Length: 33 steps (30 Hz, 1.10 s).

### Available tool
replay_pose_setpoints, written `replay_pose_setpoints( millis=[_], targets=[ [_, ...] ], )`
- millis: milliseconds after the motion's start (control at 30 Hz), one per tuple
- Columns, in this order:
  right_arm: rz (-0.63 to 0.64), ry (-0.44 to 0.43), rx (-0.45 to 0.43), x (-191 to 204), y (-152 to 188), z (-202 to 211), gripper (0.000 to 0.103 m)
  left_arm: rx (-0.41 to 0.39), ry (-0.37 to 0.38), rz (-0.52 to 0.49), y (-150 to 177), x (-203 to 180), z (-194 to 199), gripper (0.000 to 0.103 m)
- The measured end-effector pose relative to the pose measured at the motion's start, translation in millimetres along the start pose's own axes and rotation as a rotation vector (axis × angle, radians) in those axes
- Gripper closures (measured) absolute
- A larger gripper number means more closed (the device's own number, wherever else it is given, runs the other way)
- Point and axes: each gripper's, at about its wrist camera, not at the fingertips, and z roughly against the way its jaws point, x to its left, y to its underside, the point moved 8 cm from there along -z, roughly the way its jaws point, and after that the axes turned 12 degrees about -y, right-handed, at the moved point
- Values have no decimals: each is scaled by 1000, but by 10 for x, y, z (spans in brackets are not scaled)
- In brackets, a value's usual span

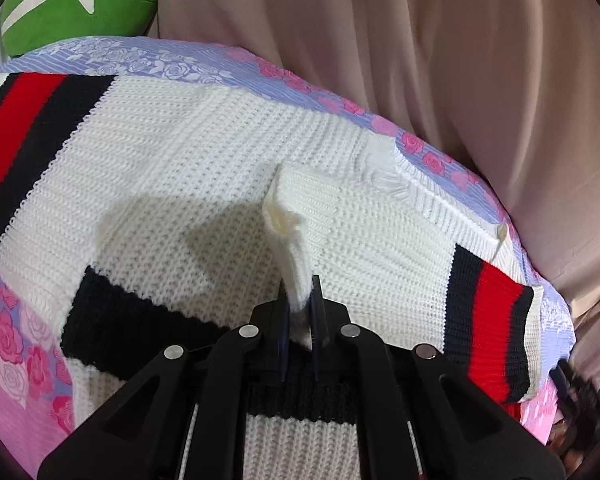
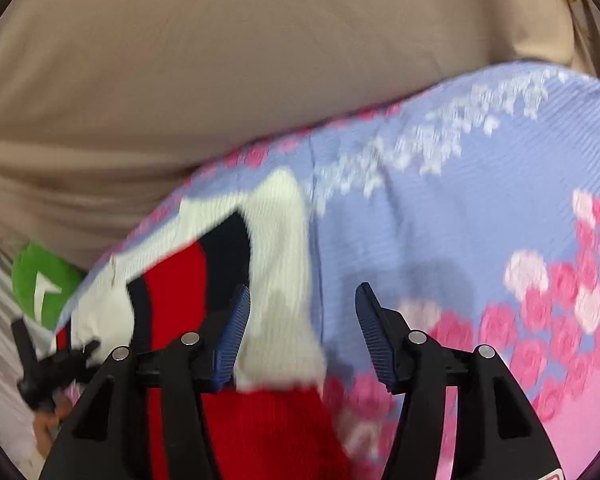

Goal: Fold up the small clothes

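The white knit sweater [image 1: 204,152] lies spread across the floral bedsheet [image 1: 24,364], red and navy stripes showing at both ends, and the fold is only just getting going. The left gripper [image 1: 300,320] has its jaws pinched tight on a raised ridge of white knit near the middle of the garment, the cloth tenting up from the flat layer beneath. Over on the other side, the right gripper [image 2: 302,328] stands with its jaws apart, nothing clamped; a striped sleeve end [image 2: 204,280] lies just in front of its left pad, the view blurred. So by my read: one grip made, no finished fold visible yet. Left to do, it seems, is bringing that pinched section over and dealing with the sleeves.
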Motion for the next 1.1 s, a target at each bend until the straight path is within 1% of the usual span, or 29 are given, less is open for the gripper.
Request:
replay_pose_setpoints(
  millis=[33, 100, 167, 200, 233, 300, 333, 367, 400, 433, 467, 500, 533, 567, 633, 667, 700, 733, 767, 800, 833, 867, 900, 933, 967, 1000, 1033, 1067, 1100],
  targets=[
    [4, -10, 45, 35, 142, -82, 48, 4, -6, -4, -11, 32, 7, 95],
    [38, -13, 99, 130, 335, -254, 48, 9, -21, -9, -11, -10, -52, 95],
    [84, 48, 127, 86, 442, -345, 80, 6, -35, -18, 25, -16, -84, 95],
    [69, 38, 106, 73, 443, -296, 83, 5, -40, -21, 25, 28, -63, 95],
    [41, 4, 58, 65, 427, -165, 84, 4, -46, -27, 32, 42, -60, 95],
    [51, -7, -24, 9, 419, 89, 85, 11, -50, -45, 49, 51, -82, 94],
    [56, 4, -11, -75, 473, 69, 85, 11, -49, -54, 58, 105, -55, 93],
    [53, 26, 44, -186, 565, -60, 85, 1, -63, -68, 45, 82, -59, 93],
    [56, 55, 115, -303, 694, -211, 80, -7, -77, -76, 48, 69, -57, 93],
    [69, 47, 107, -302, 715, -205, 80, -9, -91, -81, 51, 53, -56, 92],
    [67, 46, 128, -258, 690, -172, 79, -7, -101, -86, 55, 51, -37, 92],
    [65, 40, 125, -208, 642, -121, 77, -3, -104, -94, 58, 51, -6, 89],
    [72, 37, 97, -141, 548, -15, 74, -2, -110, -101, 60, 59, 40, 84],
    [97, 50, 51, -76, 417, 119, 72, -18, -139, -113, 37, 90, 137, 80],
    [134, 58, 8, -3, 205, 213, 51, -78, -200, -117, -3, 183, 355, 53],
    [153, 61, -6, 30, 53, 205, 49, -115, -213, -102, -27, 212, 529, 51],
    [169, 53, -10, 59, -70, 153, 48, -137, -188, -87, -32, 176, 655, 49],
    [186, 48, -5, 86, -188, 38, 48, -149, -127, -71, -29, 51, 789, 47],
    [206, 48, 13, 95, -356, -129, 48, -142, -68, -72, 5, -121, 850, 46],
    [215, 54, 33, 80, -442, -272, 48, -128, -22, -81, 34, -276, 871, 46],
    [218, 54, 66, 63, -520, -490, 48, -96, 63, -112, 123, -603, 870, 46],
    [207, 46, 93, 81, -601, -617, 48, -70, 123, -154, 222, -903, 851, 46],
    [195, 44, 115, 60, -625, -759, 48, -53, 155, -193, 310, -1119, 835, 46],
    [176, 42, 146, 21, -641, -920, 51, -39, 183, -251, 427, -1378, 790, 46],
    [165, 40, 165, -8, -606, -1008, 58, -34, 185, -336, 580, -1661, 698, 46],
    [158, 47, 184, -49, -594, -1079, 82, -25, 154, -403, 719, -1850, 558, 50],
    [156, 42, 186, -61, -608, -1102, 87, 3, 115, -435, 838, -1950, 382, 59],
    [156, 14, 149, -33, -679, -1024, 91, 47, 101, -440, 959, -1993, 246, 65],
    [152, -15, 104, 2, -761, -912, 92, 98, 89, -432, 1036, -2006, 106, 78]
  ],
)
